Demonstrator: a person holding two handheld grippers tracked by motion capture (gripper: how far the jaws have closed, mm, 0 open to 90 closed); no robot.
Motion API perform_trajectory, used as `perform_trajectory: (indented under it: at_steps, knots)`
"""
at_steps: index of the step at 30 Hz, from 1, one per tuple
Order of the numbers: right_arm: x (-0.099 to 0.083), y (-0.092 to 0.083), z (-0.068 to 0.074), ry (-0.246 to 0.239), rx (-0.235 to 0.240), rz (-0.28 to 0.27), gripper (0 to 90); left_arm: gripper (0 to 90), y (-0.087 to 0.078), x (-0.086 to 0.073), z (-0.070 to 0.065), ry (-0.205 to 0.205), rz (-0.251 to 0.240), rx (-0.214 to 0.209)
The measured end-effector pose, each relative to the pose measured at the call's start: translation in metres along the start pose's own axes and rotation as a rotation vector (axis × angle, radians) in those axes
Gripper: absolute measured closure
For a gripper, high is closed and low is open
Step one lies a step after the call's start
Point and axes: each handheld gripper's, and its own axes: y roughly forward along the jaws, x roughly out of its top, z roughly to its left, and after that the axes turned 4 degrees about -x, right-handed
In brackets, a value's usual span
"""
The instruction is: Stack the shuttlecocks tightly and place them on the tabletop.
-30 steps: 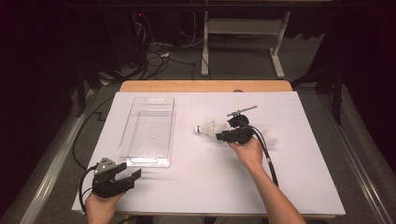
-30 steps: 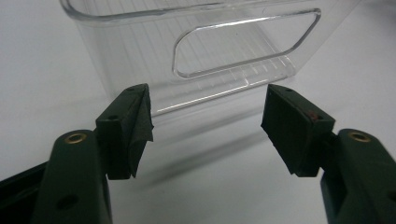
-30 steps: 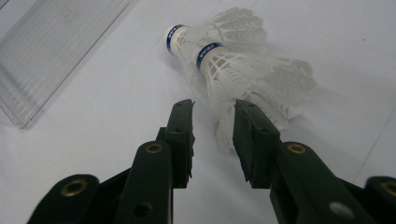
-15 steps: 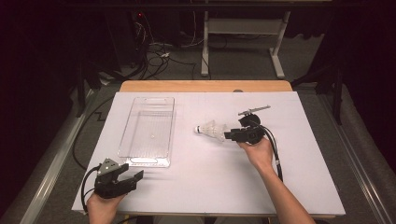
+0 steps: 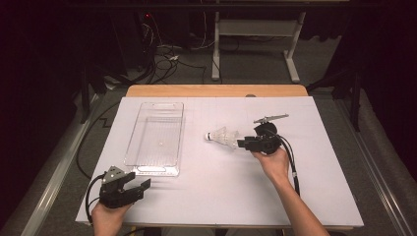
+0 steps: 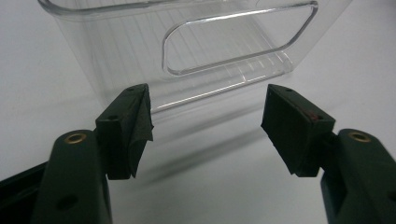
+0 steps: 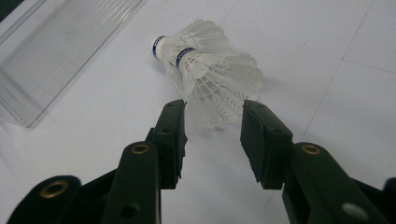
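Two white shuttlecocks lie nested on their sides on the white table, approx mid-table, cork ends pointing toward the clear tray and skirts toward the right gripper. In the right gripper view the front one carries a blue band at the cork, and the 2nd sits partly inside it w/ its own blue band showing.

Right gripper: jaws apart and have just been opening. The rear skirt's rim sits right at the mouth betw the two pads, but the pads don't press on it; a gap shows on each side. So shuttlecocks rest on the table, not gripped. The right hand holds the gripper low over the table, pointing toward the tray, cable trailing back along the forearm.

Left gripper: near the table's front left corner, held by the left hand, jaws wide apart w/ nothing betw them. In the left gripper view it faces the tray's near end wall w/ its cut-out handle slot; the pads are short of the wall, not touching.

Tray: long, transparent, ribbed bottom, lying left of centre, lengthwise away from the person. Shuttlecocks lie to its right, near but apart from it.
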Motion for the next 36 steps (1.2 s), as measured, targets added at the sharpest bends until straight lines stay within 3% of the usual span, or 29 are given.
perform_trajectory:
  at_steps: [10, 16, 18, 26, 36]
  knots:
    - [-0.003, -0.014, 0.0, -0.022, -0.025, -0.026, 60.4, 33.9, 0.0, 0.001, 0.0, 0.006, -0.001, -0.002]
    - [-0.005, -0.025, -0.003, -0.022, -0.039, -0.059, 60.8, 34.1, -0.009, -0.003, -0.004, 0.021, -0.028, 0.008]
    - [-0.007, -0.032, -0.006, -0.018, -0.046, -0.066, 61.1, 34.0, -0.012, -0.004, -0.002, 0.001, -0.045, 0.011]
    - [-0.014, -0.051, -0.024, -0.008, -0.096, -0.087, 62.1, 34.0, -0.008, -0.002, -0.001, 0.001, -0.022, 0.01]
    - [-0.018, -0.061, -0.038, -0.001, -0.148, -0.078, 61.8, 33.9, -0.009, -0.002, -0.002, 0.008, -0.027, 0.014]
